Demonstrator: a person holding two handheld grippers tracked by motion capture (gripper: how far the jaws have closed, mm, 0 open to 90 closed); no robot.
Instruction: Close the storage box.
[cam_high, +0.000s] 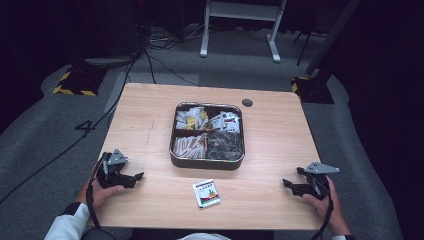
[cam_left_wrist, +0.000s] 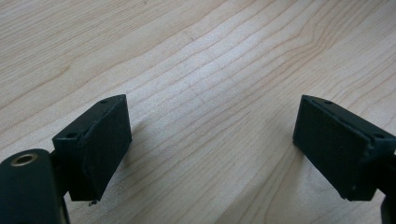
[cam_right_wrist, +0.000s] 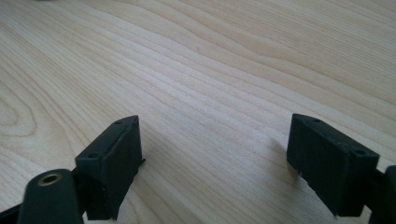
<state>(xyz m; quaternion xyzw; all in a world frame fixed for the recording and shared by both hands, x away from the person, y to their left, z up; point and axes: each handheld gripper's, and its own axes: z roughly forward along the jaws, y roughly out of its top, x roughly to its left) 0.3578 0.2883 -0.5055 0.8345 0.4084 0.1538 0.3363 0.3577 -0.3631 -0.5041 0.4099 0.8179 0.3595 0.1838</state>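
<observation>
While both grippers, left gripper and right gripper, rest wide-jawed and empty on the pale wooden worktop, pickup of the white printed sachet seems next.

Wooden table, black grommet (far edge), grey carpet

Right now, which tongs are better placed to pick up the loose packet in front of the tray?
Probably left: the left tongs sit nearer the packet than the right tongs. Both are open.
</observation>
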